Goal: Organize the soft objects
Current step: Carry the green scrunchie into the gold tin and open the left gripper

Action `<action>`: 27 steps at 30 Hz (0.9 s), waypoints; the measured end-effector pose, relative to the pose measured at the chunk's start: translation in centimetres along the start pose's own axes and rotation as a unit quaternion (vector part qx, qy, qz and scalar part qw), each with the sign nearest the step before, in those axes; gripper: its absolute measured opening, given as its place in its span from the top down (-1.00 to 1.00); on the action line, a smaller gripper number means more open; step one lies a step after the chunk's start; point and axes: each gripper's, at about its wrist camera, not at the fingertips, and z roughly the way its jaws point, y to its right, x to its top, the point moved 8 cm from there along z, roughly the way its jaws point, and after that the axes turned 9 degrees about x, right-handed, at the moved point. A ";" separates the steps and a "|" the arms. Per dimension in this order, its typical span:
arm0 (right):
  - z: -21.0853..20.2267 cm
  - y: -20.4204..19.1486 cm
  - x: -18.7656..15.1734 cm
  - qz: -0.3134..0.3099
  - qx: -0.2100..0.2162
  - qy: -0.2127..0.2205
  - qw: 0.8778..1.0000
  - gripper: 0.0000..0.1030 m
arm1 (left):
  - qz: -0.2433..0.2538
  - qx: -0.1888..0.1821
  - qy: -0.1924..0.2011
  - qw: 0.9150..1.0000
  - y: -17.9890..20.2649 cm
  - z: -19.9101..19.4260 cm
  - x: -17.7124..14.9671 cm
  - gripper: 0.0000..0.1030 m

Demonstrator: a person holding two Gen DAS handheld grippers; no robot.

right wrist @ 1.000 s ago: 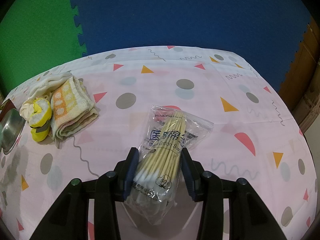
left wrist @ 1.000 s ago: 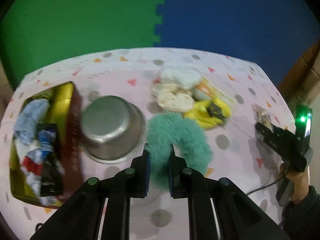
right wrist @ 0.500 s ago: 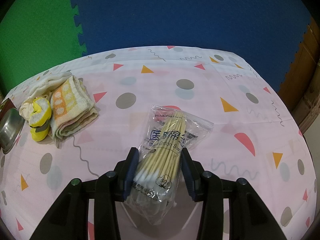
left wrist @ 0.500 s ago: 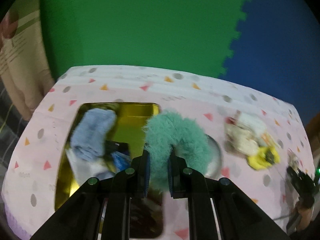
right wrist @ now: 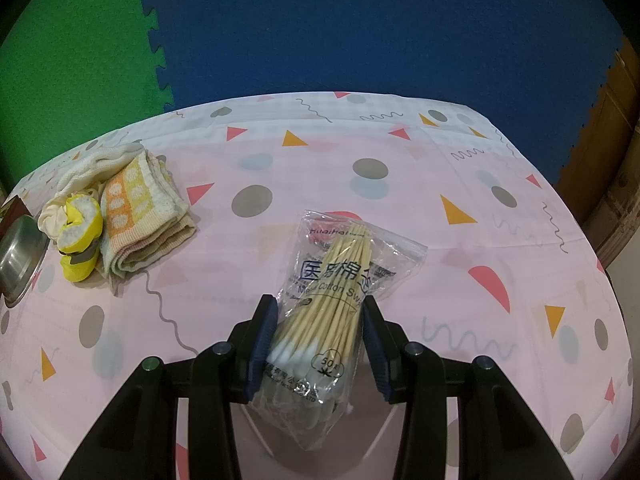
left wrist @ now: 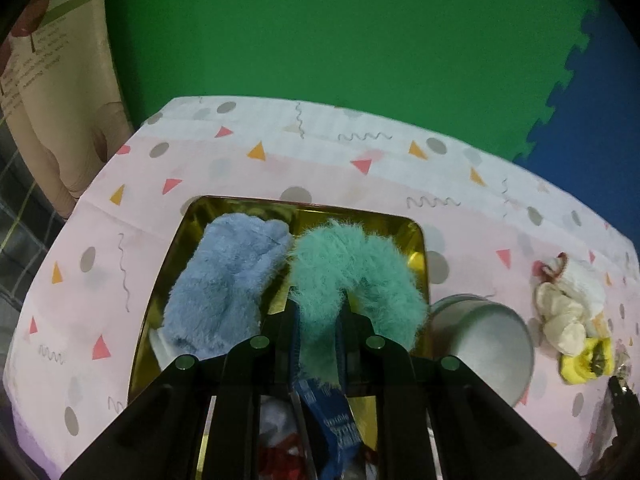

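Inside the gold tin (left wrist: 416, 236) the blue plush (left wrist: 228, 280) fills the left half; bare gold shows along the right wall. The steel bowl (left wrist: 484, 352) stands just beside its right wall. Right of the folded towel (right wrist: 140, 216) the tablecloth (right wrist: 500, 240) lies open

The left gripper (left wrist: 318, 334) is matte black plastic: two broad, angular arms fan out from the bottom edge and narrow into two fingers (left wrist: 356, 330), each lined with a blue pad on its inner face. Four round, pale-green-tinged screw heads (left wrist: 259, 342) sit in a row across the arms. The right gripper (right wrist: 318, 344) has the same build, with black arms, four small round screw heads (right wrist: 222, 347), and ribbed dark-blue pads (right wrist: 262, 344) running along the inner faces of its fingers.
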 end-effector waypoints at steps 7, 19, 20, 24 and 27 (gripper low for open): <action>0.0 0.0 0.0 0.000 0.000 0.000 1.000 0.15 | 0.006 0.003 -0.023 1.000 0.3 2.1 0.2 0.74; 0.0 -0.1 0.0 0.000 -0.001 0.000 1.000 0.15 | 0.004 0.014 -0.041 0.999 0.2 3.8 -0.2 0.58; 0.0 -0.1 0.0 0.000 -0.001 0.000 1.000 0.15 | 0.005 0.015 -0.041 0.999 0.2 3.7 -0.2 0.52; 0.0 -0.1 0.0 0.000 -0.001 0.000 1.000 0.15 | 0.009 0.021 -0.033 0.999 0.1 3.2 -0.2 0.23; 0.0 -0.1 -0.1 0.000 -0.001 0.000 1.000 0.15 | 0.011 0.030 -0.021 0.999 0.0 2.5 -0.1 0.07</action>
